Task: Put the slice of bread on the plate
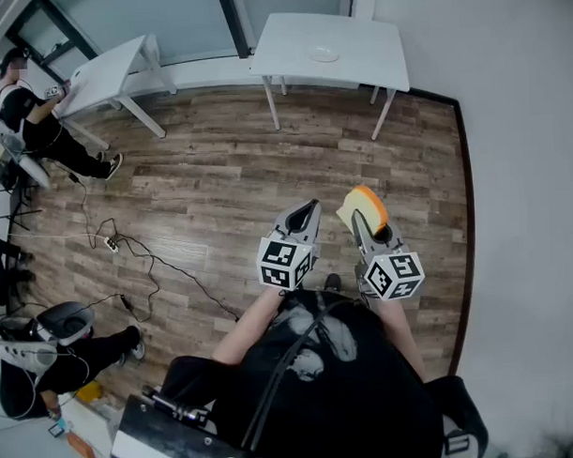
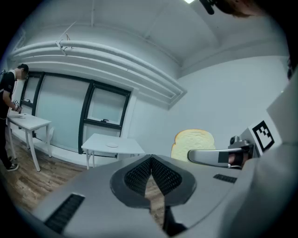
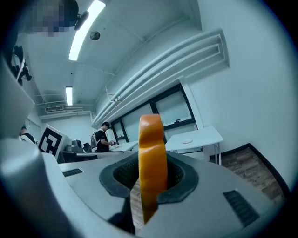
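Observation:
My right gripper (image 1: 363,221) is shut on the slice of bread (image 1: 364,208), which stands on edge between the jaws; in the right gripper view its orange crust (image 3: 152,162) faces the camera. My left gripper (image 1: 308,213) hangs beside it, shut with nothing in it, its pads (image 2: 152,173) meeting. From the left gripper view the bread's pale face (image 2: 192,142) shows to the right. The plate (image 1: 324,54) lies on a white table (image 1: 356,57) across the room, small in the left gripper view (image 2: 112,145) and in the right gripper view (image 3: 186,141).
A wooden floor (image 1: 219,188) stretches between me and the table. A second white table (image 1: 107,70) stands at the far left with a person (image 1: 39,124) at it. Cables (image 1: 137,257) trail on the floor at the left. A wall runs along the right.

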